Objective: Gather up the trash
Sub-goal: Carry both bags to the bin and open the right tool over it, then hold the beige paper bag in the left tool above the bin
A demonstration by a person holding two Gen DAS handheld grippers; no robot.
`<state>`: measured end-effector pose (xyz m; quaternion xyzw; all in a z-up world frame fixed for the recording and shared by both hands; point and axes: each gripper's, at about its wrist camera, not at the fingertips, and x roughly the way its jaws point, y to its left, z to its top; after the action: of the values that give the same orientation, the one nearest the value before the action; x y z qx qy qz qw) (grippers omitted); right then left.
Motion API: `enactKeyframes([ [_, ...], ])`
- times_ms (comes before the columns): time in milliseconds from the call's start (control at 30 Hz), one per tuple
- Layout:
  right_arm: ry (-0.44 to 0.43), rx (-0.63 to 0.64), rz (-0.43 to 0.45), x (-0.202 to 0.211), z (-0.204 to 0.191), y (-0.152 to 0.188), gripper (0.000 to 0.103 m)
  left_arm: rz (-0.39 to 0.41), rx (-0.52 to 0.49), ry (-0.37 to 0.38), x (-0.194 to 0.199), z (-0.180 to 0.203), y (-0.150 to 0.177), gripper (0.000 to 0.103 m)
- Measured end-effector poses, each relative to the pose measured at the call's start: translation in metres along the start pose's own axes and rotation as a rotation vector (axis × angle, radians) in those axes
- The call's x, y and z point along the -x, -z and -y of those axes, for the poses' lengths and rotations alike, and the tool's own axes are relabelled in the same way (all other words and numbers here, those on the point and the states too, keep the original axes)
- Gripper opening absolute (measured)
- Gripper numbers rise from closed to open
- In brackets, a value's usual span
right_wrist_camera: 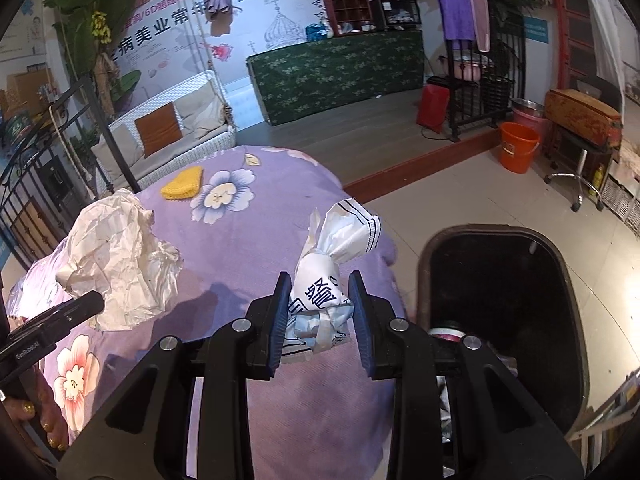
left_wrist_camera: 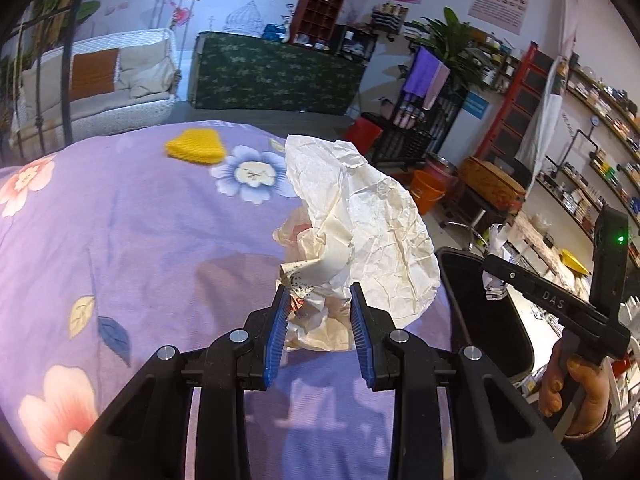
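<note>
Trash in both tools: the left tool [left_wrist_camera: 320,300] is clamped on a big crumpled sheet of cream paper [left_wrist_camera: 360,216], lifted above the counter [left_wrist_camera: 140,240] with its purple flowered cloth. The right tool [right_wrist_camera: 320,292] pinches a white printed wrapper [right_wrist_camera: 332,264], held at the counter's edge just beside the open black bin [right_wrist_camera: 500,312]. A yellow sponge [right_wrist_camera: 182,186] lies farther back.

Right tongs [right_wrist_camera: 319,312] gripping white packet [right_wrist_camera: 320,284], black bin [right_wrist_camera: 500,320] beside
</note>
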<state>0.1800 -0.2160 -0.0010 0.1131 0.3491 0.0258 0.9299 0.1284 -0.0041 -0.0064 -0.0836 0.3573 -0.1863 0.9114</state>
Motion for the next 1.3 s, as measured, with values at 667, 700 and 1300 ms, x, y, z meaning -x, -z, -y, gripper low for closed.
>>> enactKeyframes([
  [667,0.207,-0.200,-0.093,-0.006,0.095,0.038,0.031,-0.046,-0.161,0.139,-0.030,0.073,0.009,0.030],
  [700,0.206,-0.226,-0.107,-0.011,0.103,0.042,0.031,-0.049,-0.170,0.143,-0.032,0.076,0.010,0.030],
  [1300,0.382,-0.298,-0.054,0.000,0.147,0.059,0.070,-0.106,-0.278,0.198,-0.056,0.118,0.016,0.030],
])
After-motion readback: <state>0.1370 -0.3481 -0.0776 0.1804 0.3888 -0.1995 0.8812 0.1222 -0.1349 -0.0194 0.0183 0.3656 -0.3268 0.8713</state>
